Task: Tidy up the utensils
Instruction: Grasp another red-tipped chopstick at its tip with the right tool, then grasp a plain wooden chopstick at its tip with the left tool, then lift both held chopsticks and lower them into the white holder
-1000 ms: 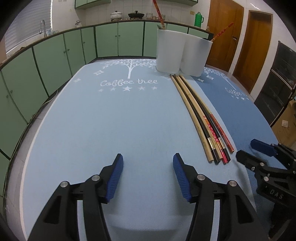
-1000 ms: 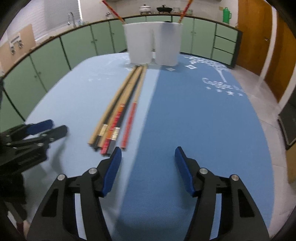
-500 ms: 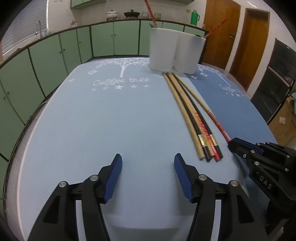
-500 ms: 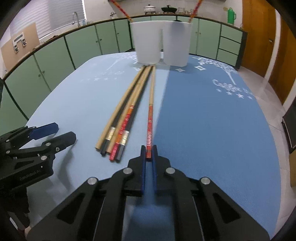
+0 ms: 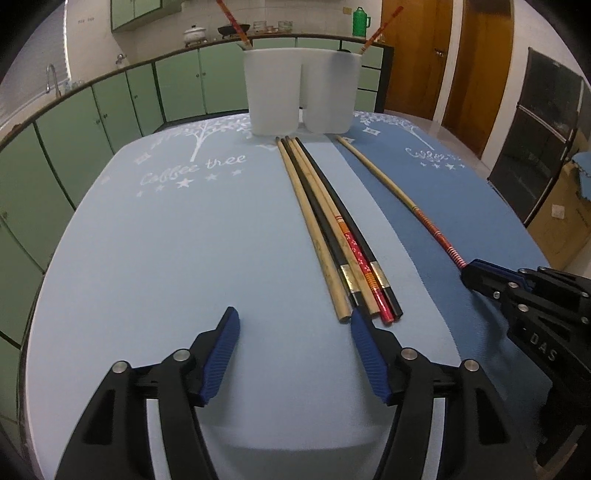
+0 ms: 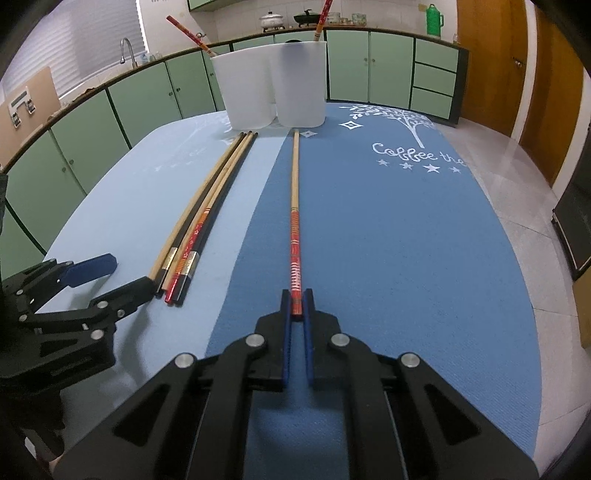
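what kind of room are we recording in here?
Most likely a home kitchen: green base cabinets line the walls, a sink tap sits on the counter, and cooking pots stand further along it.

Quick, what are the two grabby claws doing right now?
Left gripper: open, holding nothing.
Right gripper: closed on the red-ended chopstick.
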{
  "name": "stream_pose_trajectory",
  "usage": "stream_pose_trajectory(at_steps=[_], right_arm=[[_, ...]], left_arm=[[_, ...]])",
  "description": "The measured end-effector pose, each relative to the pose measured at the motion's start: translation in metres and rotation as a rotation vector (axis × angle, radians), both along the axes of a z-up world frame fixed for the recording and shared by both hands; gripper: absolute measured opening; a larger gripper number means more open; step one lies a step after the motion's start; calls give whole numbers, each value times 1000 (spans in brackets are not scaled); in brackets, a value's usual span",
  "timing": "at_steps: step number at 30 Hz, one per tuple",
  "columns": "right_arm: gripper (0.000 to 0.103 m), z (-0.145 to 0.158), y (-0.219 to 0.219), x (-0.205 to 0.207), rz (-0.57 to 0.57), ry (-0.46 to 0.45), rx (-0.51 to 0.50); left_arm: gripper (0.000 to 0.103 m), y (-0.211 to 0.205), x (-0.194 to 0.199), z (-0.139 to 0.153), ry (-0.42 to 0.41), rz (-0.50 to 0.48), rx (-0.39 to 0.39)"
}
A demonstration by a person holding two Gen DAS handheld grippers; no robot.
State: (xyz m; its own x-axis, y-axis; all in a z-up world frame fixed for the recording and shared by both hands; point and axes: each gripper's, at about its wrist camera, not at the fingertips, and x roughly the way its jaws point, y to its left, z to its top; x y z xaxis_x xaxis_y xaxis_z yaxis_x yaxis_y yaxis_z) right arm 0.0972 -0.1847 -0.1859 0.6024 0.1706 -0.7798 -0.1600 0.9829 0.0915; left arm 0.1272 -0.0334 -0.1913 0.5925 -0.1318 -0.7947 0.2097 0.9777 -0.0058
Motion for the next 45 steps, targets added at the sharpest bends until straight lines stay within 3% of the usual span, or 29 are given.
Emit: stream_pose_trajectory(at_steps=[9, 15, 21, 23, 29, 33, 45], right_arm=[[6, 0, -2, -2, 8, 1, 16], [7, 0, 0, -1, 13, -4, 10], [6, -1, 0, 1, 15, -4, 11], [6, 0, 1, 1, 15, -7, 4], [5, 5, -1, -1, 21, -17, 14], [5, 17, -2, -5, 30, -44, 16], [5, 108, -18, -11, 38, -241, 44]], left_arm=[[64, 27, 1, 0, -10, 127, 12], [61, 24, 4, 0, -15, 110, -4], [14, 11, 9, 0, -29, 81, -6], [7, 7, 10, 1, -33, 72, -9], [7, 6, 5, 9, -63, 63, -23], [7, 11, -4, 29, -98, 66, -25], [7, 29, -18, 114, -283, 63, -53]])
